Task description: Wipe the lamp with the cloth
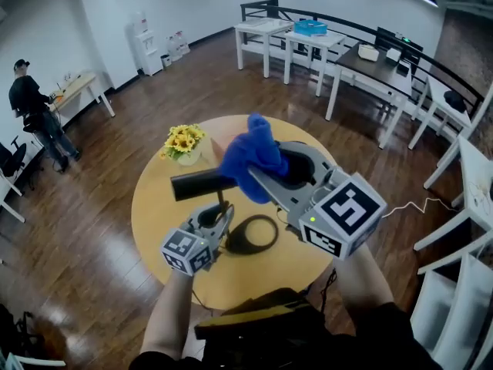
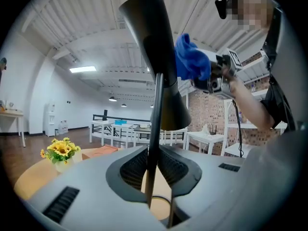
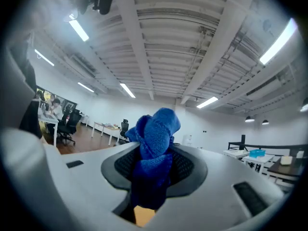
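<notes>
A black desk lamp stands on the round wooden table (image 1: 158,222), with its long shade (image 1: 192,184) lying level and its ring base (image 1: 251,234) near the table's middle. My left gripper (image 1: 219,213) is shut on the lamp's thin stem (image 2: 154,138), which runs up between the pads to the shade (image 2: 154,52). My right gripper (image 1: 258,177) is shut on a bunched blue cloth (image 1: 253,155), held above the table just right of the shade. In the right gripper view the cloth (image 3: 155,146) fills the gap between the jaws. The left gripper view shows the cloth (image 2: 191,61) beside the shade.
A vase of yellow flowers (image 1: 185,143) stands at the table's far left. White tables (image 1: 266,31) and a dark desk (image 1: 377,64) line the back of the room. A person (image 1: 31,102) stands far left. A white cable (image 1: 416,205) lies on the floor at right.
</notes>
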Tool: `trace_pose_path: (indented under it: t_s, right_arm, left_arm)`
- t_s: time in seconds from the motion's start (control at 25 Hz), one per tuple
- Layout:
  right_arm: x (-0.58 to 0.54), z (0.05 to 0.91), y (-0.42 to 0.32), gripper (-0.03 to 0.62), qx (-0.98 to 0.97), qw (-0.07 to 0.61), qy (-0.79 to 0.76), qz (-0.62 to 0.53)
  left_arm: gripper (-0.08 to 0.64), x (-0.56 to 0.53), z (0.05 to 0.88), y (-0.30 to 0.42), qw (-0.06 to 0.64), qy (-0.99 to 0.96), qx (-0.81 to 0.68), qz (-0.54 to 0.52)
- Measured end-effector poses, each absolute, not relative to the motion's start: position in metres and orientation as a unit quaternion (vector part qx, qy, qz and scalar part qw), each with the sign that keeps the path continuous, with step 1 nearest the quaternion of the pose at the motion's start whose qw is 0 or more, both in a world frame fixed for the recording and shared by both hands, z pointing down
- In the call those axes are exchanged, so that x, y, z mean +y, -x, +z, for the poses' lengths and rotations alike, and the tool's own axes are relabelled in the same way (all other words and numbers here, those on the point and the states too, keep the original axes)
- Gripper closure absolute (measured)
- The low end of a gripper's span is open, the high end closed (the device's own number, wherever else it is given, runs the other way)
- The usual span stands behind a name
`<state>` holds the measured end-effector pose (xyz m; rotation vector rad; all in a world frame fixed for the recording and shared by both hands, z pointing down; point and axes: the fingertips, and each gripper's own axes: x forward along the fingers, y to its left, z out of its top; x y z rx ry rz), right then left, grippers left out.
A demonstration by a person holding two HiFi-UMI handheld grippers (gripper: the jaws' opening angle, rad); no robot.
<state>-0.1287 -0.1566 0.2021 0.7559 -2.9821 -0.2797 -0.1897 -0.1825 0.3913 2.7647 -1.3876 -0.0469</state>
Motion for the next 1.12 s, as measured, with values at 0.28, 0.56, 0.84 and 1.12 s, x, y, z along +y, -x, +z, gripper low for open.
trace_pose_path:
  t_s: [0.28,0.56,0.84,1.12]
  right_arm:
    - [-0.160,0.196,0.222,0.451,-0.974,0.085,-0.203,-0.048]
    - [-0.165,0.224,0.235,0.451,-0.966,0.128,-0.219,-0.051]
    - [-0.196,0.243,0.188,0.451,-0.950,0.153,-0.265,-0.065]
    - [-0.227,0.268,0.134,0.451,-0.926,0.199,-0.311,-0.081]
  left_arm:
    - [0.515,-0.188,0.387,0.182,0.027,-0.899,-0.436,-0.021]
    - [0.514,-0.185,0.386,0.185,0.030,-0.900,-0.434,-0.024]
    - [0.517,-0.189,0.390,0.184,0.031,-0.897,-0.440,-0.023]
    - [0.517,-0.191,0.394,0.185,0.032,-0.892,-0.451,-0.022]
